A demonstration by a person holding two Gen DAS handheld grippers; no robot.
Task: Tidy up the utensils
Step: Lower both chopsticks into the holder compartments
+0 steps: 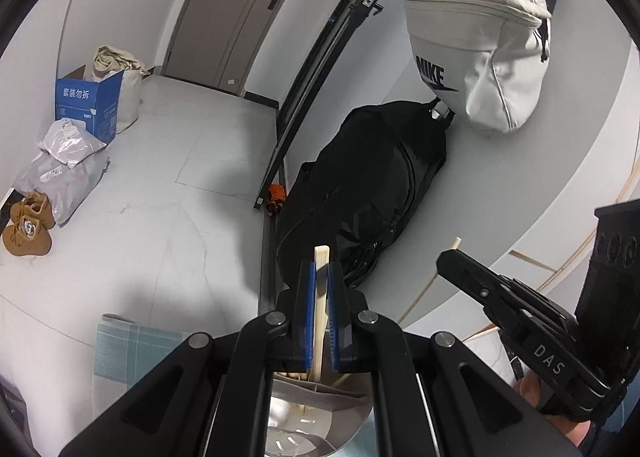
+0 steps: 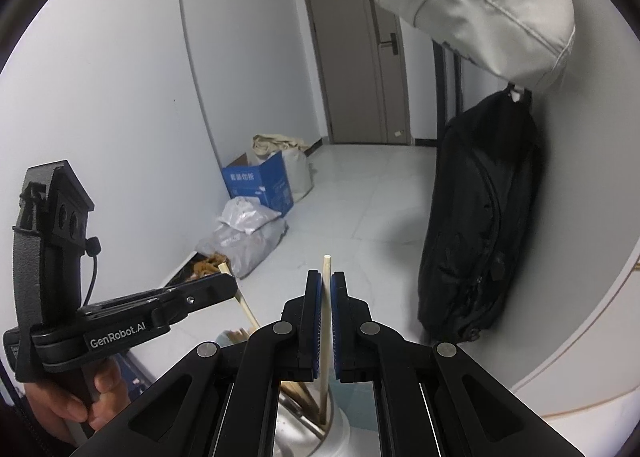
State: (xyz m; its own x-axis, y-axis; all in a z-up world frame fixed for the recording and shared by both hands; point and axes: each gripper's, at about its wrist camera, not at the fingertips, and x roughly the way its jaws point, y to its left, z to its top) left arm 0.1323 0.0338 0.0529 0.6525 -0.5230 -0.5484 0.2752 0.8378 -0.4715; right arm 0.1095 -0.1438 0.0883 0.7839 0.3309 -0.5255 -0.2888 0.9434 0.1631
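My left claw (image 1: 319, 277) is clenched on a flat chopstick (image 1: 320, 257), long axis toward 12 o'clock, lower end in the metal holder (image 1: 296, 417) below. My right claw (image 2: 326, 285) is clamped on a round chopstick (image 2: 327, 269), also pointing 12, foot in the same holder (image 2: 300, 433).

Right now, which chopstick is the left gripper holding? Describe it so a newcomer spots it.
Start at the black bag hanging on the wall, then drop to the left gripper in front of it. The chopstick is the pale flat stick clamped upright between its blue pads. Unlike the other sticks loose in the metal holder below, it pokes above the fingertips.
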